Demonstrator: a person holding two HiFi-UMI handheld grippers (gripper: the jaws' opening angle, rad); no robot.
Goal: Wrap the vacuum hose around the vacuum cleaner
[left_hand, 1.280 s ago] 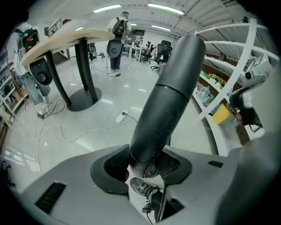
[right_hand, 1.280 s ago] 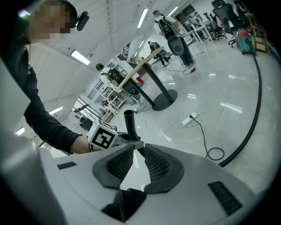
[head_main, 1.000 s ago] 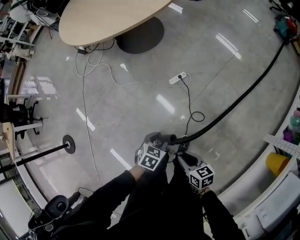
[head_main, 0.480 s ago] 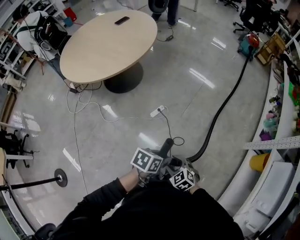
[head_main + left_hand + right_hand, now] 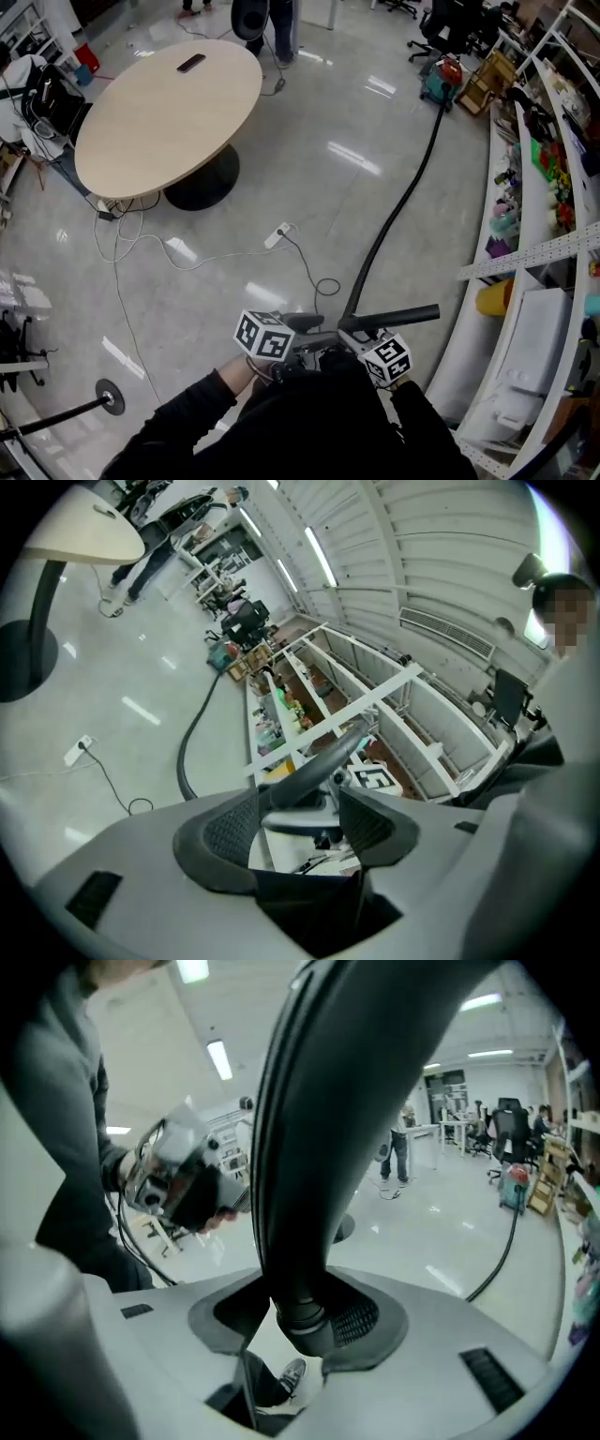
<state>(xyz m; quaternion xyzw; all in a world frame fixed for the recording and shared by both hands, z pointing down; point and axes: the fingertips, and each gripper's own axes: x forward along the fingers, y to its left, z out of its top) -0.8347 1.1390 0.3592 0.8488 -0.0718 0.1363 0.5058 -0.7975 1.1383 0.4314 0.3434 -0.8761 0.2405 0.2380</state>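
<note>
Holding the vacuum hose (image 5: 314,1129) by its rigid black end tube, well to the near side of the round table (image 5: 159,122) and off to its right.

- Right gripper (image 5: 302,1324): jaws have just been closing and are clamped on that tube, a pad on either side.
- Left gripper (image 5: 302,819): jaws have just been opening and stand apart. The tube's tip shows just past them, and the pads look clear of it.

Handling, as a judgement:
- The end tube is stiff and smooth, a sound place to grip.
- The long body beyond it is soft and light, but it will likely drag and spring back. It probably wants hand-over-hand holds along the body as slack comes in.

Where it lies: nothing is wrapped yet. The hose runs out flat across the floor, well right of the table, to the vacuum cleaner (image 5: 441,79), which stands far off beyond the table's right side.

In the way:
- A coiled cord loop (image 5: 326,286) lies just beside the hose's near run, between the grippers and the table, and may snag.
- Its power strip (image 5: 278,234) sits near the table's near-right edge.
- Shelving (image 5: 525,253), with a yellow bucket (image 5: 492,298) on it, runs down the side of the hose away from the table.
- A person (image 5: 281,28) stands beyond the table's far side.
</note>
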